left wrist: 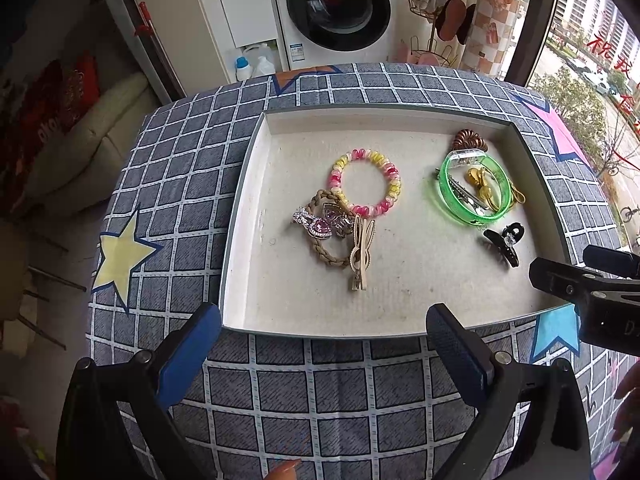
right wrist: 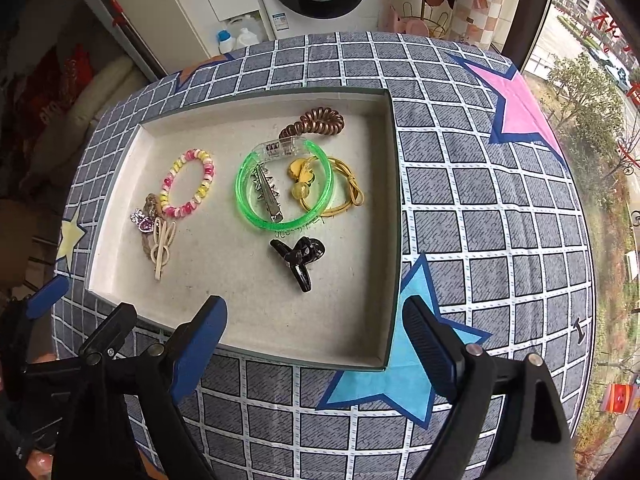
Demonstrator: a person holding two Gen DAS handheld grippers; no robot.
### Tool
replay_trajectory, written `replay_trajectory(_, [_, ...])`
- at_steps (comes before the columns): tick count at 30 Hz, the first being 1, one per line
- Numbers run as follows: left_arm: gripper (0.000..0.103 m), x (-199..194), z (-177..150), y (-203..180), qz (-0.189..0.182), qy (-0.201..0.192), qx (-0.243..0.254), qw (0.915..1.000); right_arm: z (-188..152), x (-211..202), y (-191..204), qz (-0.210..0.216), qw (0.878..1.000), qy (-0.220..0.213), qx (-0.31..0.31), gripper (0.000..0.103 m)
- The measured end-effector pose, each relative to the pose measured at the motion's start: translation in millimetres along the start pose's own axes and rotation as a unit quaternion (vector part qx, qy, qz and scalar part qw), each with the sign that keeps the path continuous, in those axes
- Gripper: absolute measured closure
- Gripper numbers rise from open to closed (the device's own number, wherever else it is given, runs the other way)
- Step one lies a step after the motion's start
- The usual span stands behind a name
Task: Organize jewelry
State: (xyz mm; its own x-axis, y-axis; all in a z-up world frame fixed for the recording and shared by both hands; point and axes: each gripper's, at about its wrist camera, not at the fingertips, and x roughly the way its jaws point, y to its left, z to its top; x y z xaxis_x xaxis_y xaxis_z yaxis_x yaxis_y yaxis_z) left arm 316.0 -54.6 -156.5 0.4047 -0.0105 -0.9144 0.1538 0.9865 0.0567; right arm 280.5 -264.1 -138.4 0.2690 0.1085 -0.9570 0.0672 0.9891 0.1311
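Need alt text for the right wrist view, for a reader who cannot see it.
A shallow tray on a checked cloth holds hair accessories: a green bangle around a metal clip, a black claw clip nearer the camera, and a pink-yellow coil tie to the left. The right gripper hangs open and empty over the tray's near edge.

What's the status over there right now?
Left hand-held gripper open, empty; right hand-held gripper open, empty. All jewelry sits in shallow white tray. Black plastic claw clip lies nearest. Nothing in the way.
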Motion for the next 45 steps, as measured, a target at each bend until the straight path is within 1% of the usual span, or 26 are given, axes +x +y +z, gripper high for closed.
replay_trajectory(6, [0.000, -12.9, -16.6, 5.6, -0.001, -0.001, -0.007, 1.0000, -13.7, -7.5, -0.8, 0.001, 1.000, -0.004, 0.012, 0.012])
replay_trajectory(19, [0.000, -55.8, -75.0, 20.0, -0.004, 0.000, -0.003, 1.0000, -67.3, -40.1, 7.5, -0.017, 1.000, -0.012, 0.016, 0.012])
replay_trajectory(25, [0.000, -67.2, -92.0, 23.0, -0.013, 0.008, -0.008, 0.9998, -88.2, -54.3, 14.2, -0.019, 1.000, -0.013, 0.012, 0.012])
replay_trajectory(31, [0.000, -83.3, -110.7, 23.1, -0.024, 0.020, -0.007, 0.9995, -112.2, -65.5, 21.1, -0.021, 1.000, -0.003, 0.006, 0.012])
replay_trajectory(35, [0.000, -102.0, -122.1, 26.1, -0.030, 0.014, -0.003, 0.9994, -130.8, -78.3, 23.4, -0.024, 1.000, -0.002, 0.011, 0.012])
replay_trajectory(39, [0.000, -121.7, -133.5, 31.0, -0.038, 0.007, 0.003, 0.9993, -147.5, -97.0, 24.9, -0.029, 0.999, -0.011, 0.019, 0.012])
replay_trajectory(43, [0.000, -139.3, -143.8, 34.5, -0.032, -0.002, 0.015, 0.9994, -157.9, -113.4, 25.5, -0.031, 0.999, -0.021, 0.023, 0.012])
replay_trajectory(45, [0.000, -149.1, -146.5, 37.2, -0.031, -0.010, 0.014, 0.9994, -161.0, -121.7, 26.2, -0.029, 0.999, -0.027, 0.022, 0.012])
